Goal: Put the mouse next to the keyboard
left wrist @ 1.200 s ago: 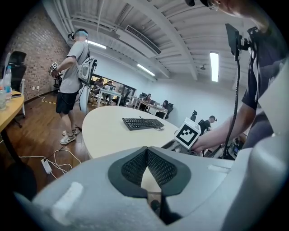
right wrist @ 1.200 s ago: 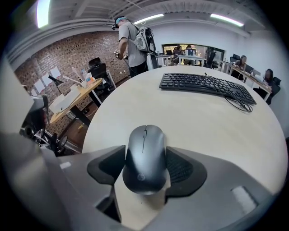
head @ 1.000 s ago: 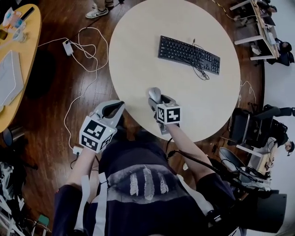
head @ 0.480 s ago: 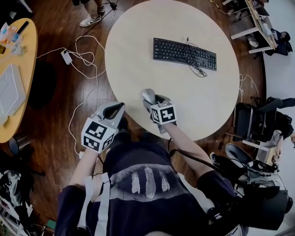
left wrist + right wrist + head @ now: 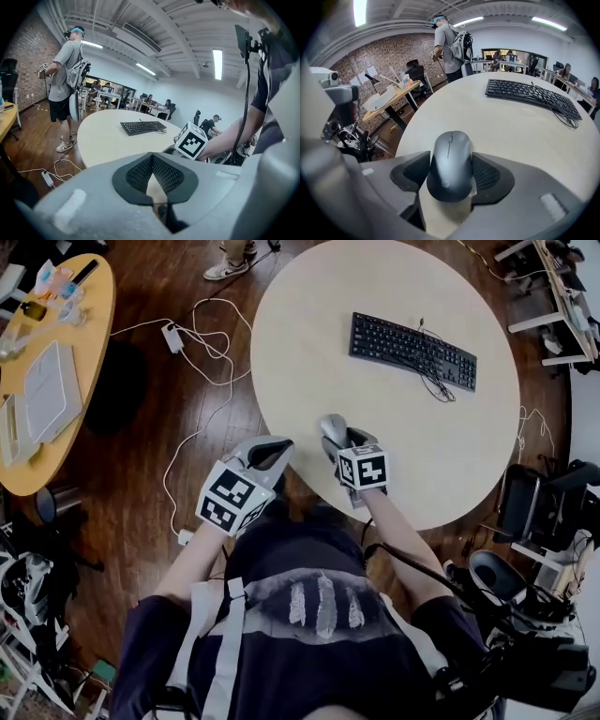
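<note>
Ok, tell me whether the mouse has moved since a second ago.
No. The mouse sits just as far from the keyboard, by the near edge of the table; only the camera shifted.

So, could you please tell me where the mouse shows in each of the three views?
Head view: the mouse is at the table's near edge, held in the right tool.
Left gripper view: not visible; the right tool's marker cube stands in the way.
Right gripper view: lower centre, between the pads.
Shared landmark: the black keyboard, farther across the table in all three.
</note>
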`<state>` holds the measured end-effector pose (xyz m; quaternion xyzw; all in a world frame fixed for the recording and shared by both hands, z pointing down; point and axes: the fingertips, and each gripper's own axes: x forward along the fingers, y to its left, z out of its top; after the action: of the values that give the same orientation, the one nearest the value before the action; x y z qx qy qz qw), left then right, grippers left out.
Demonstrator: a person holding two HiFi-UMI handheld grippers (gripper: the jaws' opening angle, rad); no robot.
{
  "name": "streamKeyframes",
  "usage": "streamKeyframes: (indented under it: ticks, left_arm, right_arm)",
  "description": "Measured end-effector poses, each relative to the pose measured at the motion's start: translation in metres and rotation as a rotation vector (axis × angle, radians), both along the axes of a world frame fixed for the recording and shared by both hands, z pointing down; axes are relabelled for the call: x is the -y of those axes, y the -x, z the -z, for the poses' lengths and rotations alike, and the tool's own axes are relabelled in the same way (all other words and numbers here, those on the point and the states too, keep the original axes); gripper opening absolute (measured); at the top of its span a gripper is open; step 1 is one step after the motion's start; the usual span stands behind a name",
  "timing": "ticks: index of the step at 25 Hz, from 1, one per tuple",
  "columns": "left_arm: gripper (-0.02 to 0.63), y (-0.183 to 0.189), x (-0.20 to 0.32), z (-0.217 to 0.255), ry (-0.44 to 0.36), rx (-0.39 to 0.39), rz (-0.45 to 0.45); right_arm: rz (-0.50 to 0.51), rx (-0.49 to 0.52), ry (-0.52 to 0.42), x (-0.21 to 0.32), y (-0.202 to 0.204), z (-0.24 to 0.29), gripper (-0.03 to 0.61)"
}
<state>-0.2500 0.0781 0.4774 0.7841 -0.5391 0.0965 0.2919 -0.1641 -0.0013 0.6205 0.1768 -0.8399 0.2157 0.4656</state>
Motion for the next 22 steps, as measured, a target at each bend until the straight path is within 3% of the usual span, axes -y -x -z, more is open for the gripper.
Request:
streamKeyframes:
  ticks: [22]
  left_arm:
    - [0.003,-0.081,0.035,0.01,0.027,0.056,-0.106]
  right_arm:
    - [0.004,0.087,-0.006,0.021,-0.046,0.004,0.282]
